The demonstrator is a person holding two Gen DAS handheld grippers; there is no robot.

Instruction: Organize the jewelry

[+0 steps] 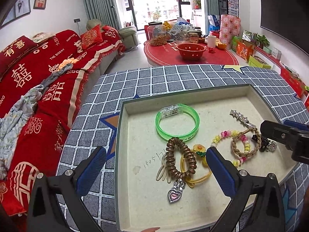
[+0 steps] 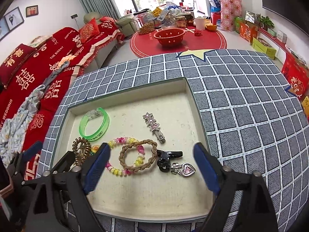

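A shallow cream tray (image 1: 123,135) (image 2: 190,96) lies on a grey checked cloth. In it are a green bangle (image 1: 177,124) (image 2: 94,122), a brown spiral hair tie (image 1: 180,157) (image 2: 82,150), yellow elastics (image 1: 195,178), a heart charm (image 1: 174,194), a braided brown band (image 1: 244,143) (image 2: 138,155), a pink-yellow bead bracelet (image 1: 224,135) (image 2: 120,141), a star hair clip (image 1: 241,117) (image 2: 153,124), a black claw clip (image 2: 167,157) and a second heart charm (image 2: 186,169). My left gripper (image 1: 156,163) is open above the spiral tie. My right gripper (image 2: 152,159) is open above the braided band and claw clip.
A red sofa (image 1: 38,73) is to the left. A round red table (image 1: 191,54) with a red colander (image 1: 191,50), jars and boxes stands beyond the cloth. Gift boxes (image 1: 243,48) line the right wall. The right gripper's body (image 1: 285,137) shows at the tray's right side.
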